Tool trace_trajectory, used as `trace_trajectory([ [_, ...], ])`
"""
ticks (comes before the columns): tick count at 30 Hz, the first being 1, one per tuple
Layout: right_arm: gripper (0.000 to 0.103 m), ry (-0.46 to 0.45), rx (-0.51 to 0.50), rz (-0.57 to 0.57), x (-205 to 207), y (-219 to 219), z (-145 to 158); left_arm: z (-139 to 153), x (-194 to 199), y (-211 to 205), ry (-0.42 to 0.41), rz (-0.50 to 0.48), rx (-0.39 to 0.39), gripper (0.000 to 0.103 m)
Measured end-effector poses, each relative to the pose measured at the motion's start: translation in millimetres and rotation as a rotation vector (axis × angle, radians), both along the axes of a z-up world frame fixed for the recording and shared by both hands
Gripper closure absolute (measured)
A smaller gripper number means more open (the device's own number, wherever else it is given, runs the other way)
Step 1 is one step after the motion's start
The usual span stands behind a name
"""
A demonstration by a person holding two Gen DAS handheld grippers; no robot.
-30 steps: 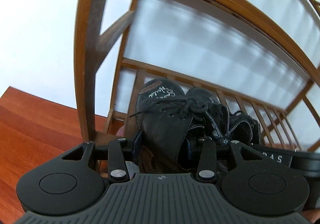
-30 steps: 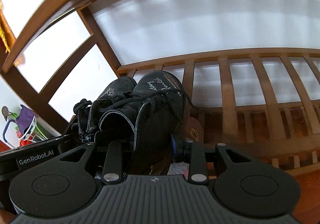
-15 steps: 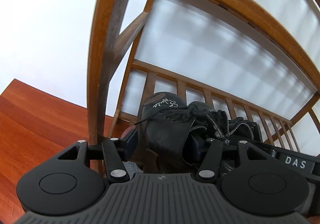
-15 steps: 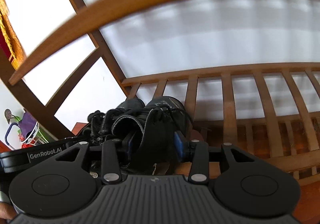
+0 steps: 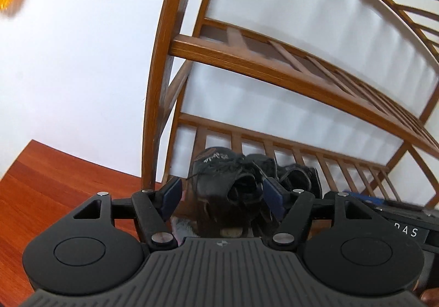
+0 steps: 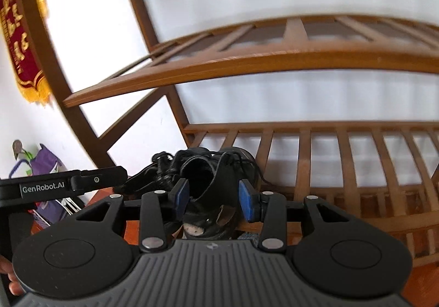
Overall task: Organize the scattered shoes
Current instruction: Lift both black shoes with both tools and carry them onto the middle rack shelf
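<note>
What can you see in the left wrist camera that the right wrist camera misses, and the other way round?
Only the left wrist view shows the left gripper, its jaws opening clear of the shoe in front, and the rack's outer side post. Only the right wrist view shows the right gripper open around the other shoe, a purple bag and red writing on the banner. Both show the pair of black shoes on the bottom shelf of the wooden shoe rack.

Both grippers now let go the black shoes (image 5: 219,183). The left gripper (image 5: 221,197) is opening, its pads clear of the shoe. Both views sit farther back, shoes smaller toward 6 o'clock.
</note>
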State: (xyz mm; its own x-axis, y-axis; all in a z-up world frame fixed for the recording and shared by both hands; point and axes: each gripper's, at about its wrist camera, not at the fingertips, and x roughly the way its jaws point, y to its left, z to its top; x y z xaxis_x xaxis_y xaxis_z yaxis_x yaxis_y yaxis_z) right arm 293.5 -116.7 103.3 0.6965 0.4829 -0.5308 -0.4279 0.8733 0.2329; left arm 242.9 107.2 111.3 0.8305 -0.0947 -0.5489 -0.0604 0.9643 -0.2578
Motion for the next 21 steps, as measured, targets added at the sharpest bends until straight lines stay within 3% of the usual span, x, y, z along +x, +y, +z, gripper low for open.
trace_trajectory([
  [4, 0.059, -0.050, -0.022, 0.018, -21, -2, 3, -4, -20, -9, -0.024, -0.030, 0.033, 0.037],
  [7, 0.066, -0.067, -0.028, 0.019, -33, -5, 1, -11, -36, -17, -0.037, -0.053, 0.075, 0.050],
  [10, 0.081, -0.061, -0.027, 0.021, -40, -6, -5, -24, -37, -19, -0.004, -0.069, 0.060, 0.070],
  [12, 0.085, -0.046, -0.027, 0.028, -43, -5, -13, -34, -38, -18, 0.007, -0.088, 0.041, 0.096],
  [17, 0.101, -0.017, -0.047, 0.039, -46, 5, -33, -52, -35, -22, 0.000, -0.111, 0.067, 0.103],
  [21, 0.102, -0.026, -0.060, 0.039, -48, 13, -45, -58, -27, -23, 0.000, -0.092, 0.094, 0.103],
])
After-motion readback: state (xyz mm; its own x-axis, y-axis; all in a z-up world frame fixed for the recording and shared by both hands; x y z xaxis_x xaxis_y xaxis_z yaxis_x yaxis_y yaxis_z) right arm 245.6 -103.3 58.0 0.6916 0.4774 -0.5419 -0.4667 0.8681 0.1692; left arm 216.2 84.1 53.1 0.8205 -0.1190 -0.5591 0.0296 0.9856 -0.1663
